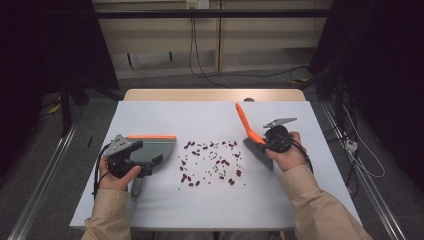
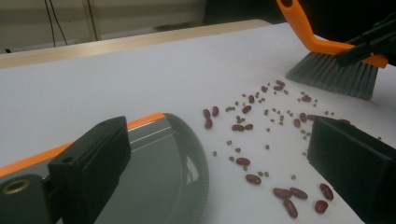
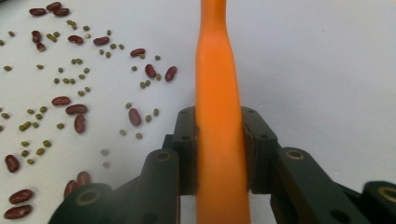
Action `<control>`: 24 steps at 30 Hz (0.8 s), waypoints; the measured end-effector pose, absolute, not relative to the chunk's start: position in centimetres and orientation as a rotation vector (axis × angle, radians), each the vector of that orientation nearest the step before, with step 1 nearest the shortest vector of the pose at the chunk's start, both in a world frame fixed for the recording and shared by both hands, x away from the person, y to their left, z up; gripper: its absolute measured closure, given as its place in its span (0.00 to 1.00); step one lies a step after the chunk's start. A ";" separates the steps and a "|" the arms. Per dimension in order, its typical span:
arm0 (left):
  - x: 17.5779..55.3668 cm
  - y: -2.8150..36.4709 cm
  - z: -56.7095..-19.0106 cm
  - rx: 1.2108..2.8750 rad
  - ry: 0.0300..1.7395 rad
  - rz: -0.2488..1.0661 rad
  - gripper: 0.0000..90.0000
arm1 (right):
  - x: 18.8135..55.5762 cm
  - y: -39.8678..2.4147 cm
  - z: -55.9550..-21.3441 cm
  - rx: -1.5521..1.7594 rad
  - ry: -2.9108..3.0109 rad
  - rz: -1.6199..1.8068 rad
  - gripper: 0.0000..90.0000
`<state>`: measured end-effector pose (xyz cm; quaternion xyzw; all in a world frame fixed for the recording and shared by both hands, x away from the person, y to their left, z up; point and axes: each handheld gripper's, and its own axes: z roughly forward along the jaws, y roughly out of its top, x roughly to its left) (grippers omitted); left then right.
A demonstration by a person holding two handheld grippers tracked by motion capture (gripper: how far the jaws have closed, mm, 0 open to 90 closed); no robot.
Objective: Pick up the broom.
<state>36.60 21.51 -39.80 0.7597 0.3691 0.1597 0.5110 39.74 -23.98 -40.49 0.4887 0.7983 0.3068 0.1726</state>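
High view: left hand-held gripper (image 1: 145,161) sits at the dustpan (image 1: 155,147), grey w/ orange edge, flat on the white desk (image 1: 150,210), left of the beans (image 1: 210,162). Can't tell from here whether it's clamping the pan. Right hand-held gripper (image 1: 264,142) holds the brush (image 1: 252,137), orange handle tilted up and away, bristles down just right of the scatter.

Left gripper view: jaws stand wide apart, nothing pressed between them. Dustpan (image 2: 159,172) lip lies under the near jaw; red beans + small green ones (image 2: 261,140) are spread ahead, brush bristles (image 2: 334,74) on the desk beyond.

Right gripper view: jaws clenched on the orange handle (image 3: 219,116), pads tight on both sides; beans (image 3: 70,93) off to the side.

Risks, as I judge: pan isn't gripped, so a sweep toward it could push it back and beans slip under the lip. A fast stroke likely flicks the small green ones past the pan or off the desk edge. The narrow grip on the handle may let the brush twist.
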 end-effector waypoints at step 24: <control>35.7 22.3 -41.0 1.822 0.872 0.314 0.05 | 40.5 -24.0 -40.6 1.447 2.164 0.982 0.79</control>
